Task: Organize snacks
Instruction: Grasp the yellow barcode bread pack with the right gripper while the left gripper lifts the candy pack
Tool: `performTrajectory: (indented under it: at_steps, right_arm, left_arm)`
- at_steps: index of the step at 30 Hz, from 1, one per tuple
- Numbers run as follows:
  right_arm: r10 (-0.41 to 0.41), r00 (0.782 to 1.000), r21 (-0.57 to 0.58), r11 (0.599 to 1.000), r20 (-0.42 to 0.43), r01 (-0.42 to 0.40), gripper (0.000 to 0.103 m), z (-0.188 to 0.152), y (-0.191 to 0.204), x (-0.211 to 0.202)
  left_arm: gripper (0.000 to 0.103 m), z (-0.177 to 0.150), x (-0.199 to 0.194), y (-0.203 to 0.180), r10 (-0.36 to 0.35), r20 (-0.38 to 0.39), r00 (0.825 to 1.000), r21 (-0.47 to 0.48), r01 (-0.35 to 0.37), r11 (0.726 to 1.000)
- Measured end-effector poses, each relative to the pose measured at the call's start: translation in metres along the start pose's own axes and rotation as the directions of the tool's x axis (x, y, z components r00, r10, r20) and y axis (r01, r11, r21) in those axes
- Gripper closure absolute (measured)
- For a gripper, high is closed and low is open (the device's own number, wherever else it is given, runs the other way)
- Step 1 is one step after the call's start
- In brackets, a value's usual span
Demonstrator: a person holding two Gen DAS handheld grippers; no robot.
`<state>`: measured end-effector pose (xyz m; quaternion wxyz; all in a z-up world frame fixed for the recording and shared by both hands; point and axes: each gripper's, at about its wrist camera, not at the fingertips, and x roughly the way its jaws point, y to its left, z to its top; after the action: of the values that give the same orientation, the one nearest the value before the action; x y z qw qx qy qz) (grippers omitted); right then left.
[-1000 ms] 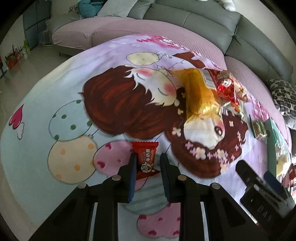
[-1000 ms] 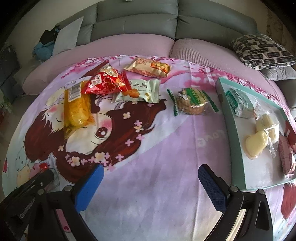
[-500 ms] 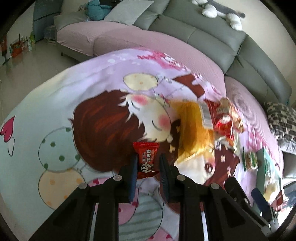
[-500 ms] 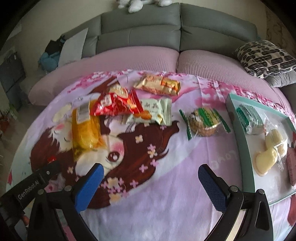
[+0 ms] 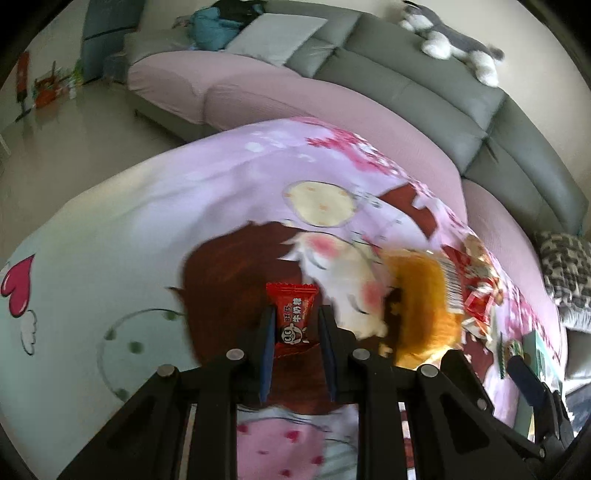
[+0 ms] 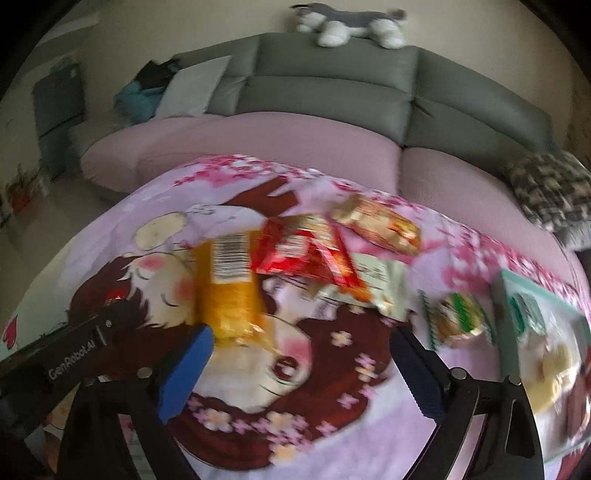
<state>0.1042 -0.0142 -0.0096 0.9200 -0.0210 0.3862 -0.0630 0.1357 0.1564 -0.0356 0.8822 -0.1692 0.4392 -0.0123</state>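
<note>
My left gripper (image 5: 294,325) is shut on a small red candy packet (image 5: 293,314) and holds it above the cartoon tablecloth (image 5: 147,221). My right gripper (image 6: 299,354) is open and empty over the cloth. Ahead of it lie a long yellow snack bag (image 6: 227,291), a red bag (image 6: 306,254), an orange-gold bag (image 6: 380,221), a pale green bag (image 6: 373,291) and a round green-wrapped cake (image 6: 460,317). A teal tray (image 6: 504,295) at the right holds several snacks. The left gripper's body (image 6: 74,354) shows at the lower left of the right wrist view.
A grey and pink sofa (image 6: 332,110) curves behind the table, with a plush dog (image 6: 351,22) on its back and a patterned cushion (image 6: 550,188) at the right. Bare floor (image 5: 74,122) lies to the left. Both views are motion-blurred.
Both grippers have risen and tilted up, so more sofa shows. The left gripper has lifted the red candy packet off the cloth. The right gripper stays open.
</note>
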Motion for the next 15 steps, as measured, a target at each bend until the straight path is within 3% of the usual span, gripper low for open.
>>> performTrajectory:
  at_steps: [3,8,15]
  right_arm:
    - [0.045,0.999,-0.025,0.999,-0.001,-0.045,0.013,0.005,0.014,0.005]
    - [0.052,0.999,-0.077,0.996,-0.008,-0.053,0.022,0.01,0.033,0.016]
    - [0.058,0.997,-0.062,0.996,-0.046,-0.06,0.031,0.014,0.036,0.034]
  left_arm:
    - [0.079,0.002,-0.001,0.014,-0.01,0.001,1.0,-0.036,0.01,0.999]
    - [0.079,0.003,-0.001,0.018,-0.018,0.005,1.0,-0.046,0.019,0.999]
    - [0.079,0.004,-0.001,0.019,-0.023,0.004,1.0,-0.049,0.023,0.999]
